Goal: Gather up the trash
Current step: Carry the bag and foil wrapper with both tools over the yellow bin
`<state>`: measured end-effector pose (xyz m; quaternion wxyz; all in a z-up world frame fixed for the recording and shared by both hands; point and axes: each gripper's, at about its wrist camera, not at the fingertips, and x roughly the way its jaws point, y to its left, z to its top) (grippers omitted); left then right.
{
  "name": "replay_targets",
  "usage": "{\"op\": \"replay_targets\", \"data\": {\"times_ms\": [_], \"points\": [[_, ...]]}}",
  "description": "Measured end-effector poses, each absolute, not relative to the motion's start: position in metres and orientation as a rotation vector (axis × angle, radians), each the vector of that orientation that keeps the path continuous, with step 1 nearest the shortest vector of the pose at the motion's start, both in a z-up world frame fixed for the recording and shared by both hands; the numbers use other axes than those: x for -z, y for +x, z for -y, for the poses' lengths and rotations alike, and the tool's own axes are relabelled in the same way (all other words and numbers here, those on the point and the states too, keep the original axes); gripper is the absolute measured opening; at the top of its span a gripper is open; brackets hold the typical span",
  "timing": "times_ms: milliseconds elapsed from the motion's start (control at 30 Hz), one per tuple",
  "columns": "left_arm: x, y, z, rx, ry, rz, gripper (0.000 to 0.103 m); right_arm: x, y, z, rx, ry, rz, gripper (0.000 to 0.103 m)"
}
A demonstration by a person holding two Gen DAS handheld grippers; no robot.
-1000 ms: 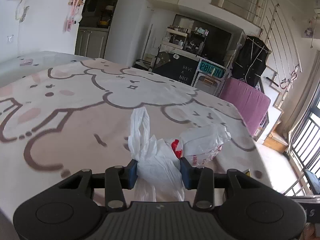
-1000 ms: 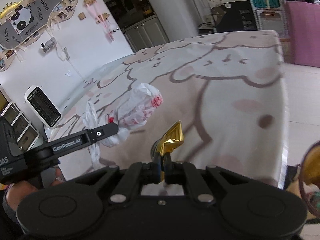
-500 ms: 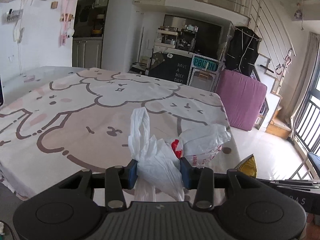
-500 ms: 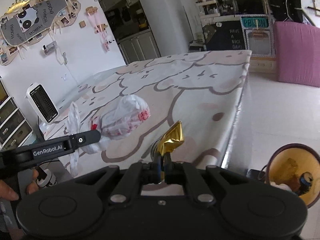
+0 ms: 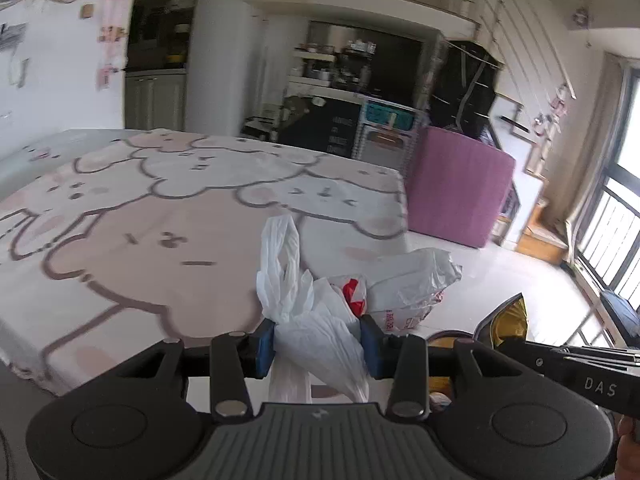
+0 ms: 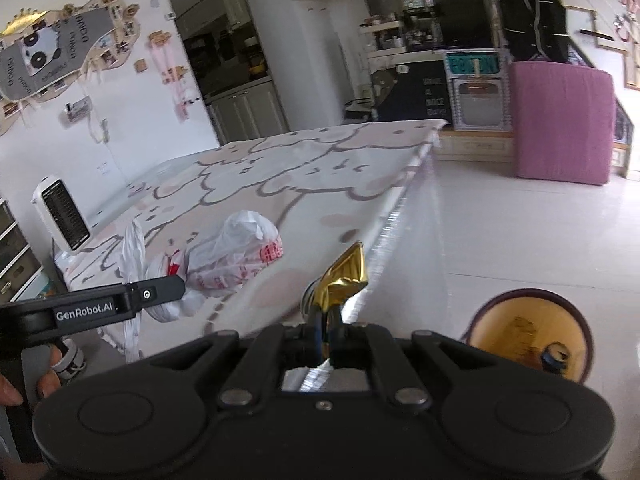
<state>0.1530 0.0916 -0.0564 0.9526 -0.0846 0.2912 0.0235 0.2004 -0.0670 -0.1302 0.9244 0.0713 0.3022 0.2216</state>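
My left gripper [image 5: 318,346] is shut on a crumpled white plastic bag [image 5: 320,312] with red print, its blue pads pressing both sides; the bag also shows in the right wrist view [image 6: 236,256], hanging over the table's corner. My right gripper [image 6: 327,330] is shut on a gold foil wrapper [image 6: 344,276], which sticks up from the closed jaws; the same wrapper [image 5: 508,320] shows at the right of the left wrist view. A round bin [image 6: 528,332] with a yellow inside stands on the floor to the lower right and holds some trash, including a blue can.
The table [image 5: 160,216] has a cloth with cartoon bear outlines; its edge [image 6: 400,216] runs just left of the bin. A purple cushion block [image 6: 560,120] stands on the pale floor behind. A white heater [image 6: 60,216] sits at the table's far left. A hand [image 6: 24,384] holds the left tool.
Both grippers have drawn back from the table towards its edge, still holding the bag and the wrapper. The bin has come fully into the right wrist view.
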Motion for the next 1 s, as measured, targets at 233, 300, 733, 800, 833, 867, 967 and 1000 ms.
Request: {"op": "replay_targets", "data": {"times_ms": [233,300,733,800,833,867,967,1000], "points": [[0.066,0.166,-0.042,0.033,-0.146,-0.615,0.044,0.140,0.195,0.115,-0.371,0.167,-0.617,0.003],[0.071,0.171,-0.028,0.053,-0.135,-0.626,0.044,0.145,0.195,0.130,-0.346,0.165,-0.622,0.003],[0.122,0.220,0.046,0.147,-0.080,-0.752,0.044,0.201,0.204,0.224,-0.204,0.216,-0.702,0.003],[0.133,0.232,0.059,0.164,-0.055,-0.780,0.044,0.209,0.207,0.237,-0.184,0.228,-0.714,0.003],[0.137,0.238,0.064,0.168,-0.044,-0.790,0.044,0.214,0.209,0.243,-0.174,0.230,-0.722,0.003],[0.142,0.244,0.069,0.174,-0.034,-0.800,0.044,0.217,0.211,0.248,-0.167,0.233,-0.728,0.003],[0.157,0.263,0.086,0.191,-0.006,-0.826,0.044,0.231,0.222,0.264,-0.143,0.246,-0.752,0.003],[0.162,0.270,0.092,0.196,0.007,-0.833,0.044,0.235,0.226,0.269,-0.135,0.249,-0.758,0.003]]}}
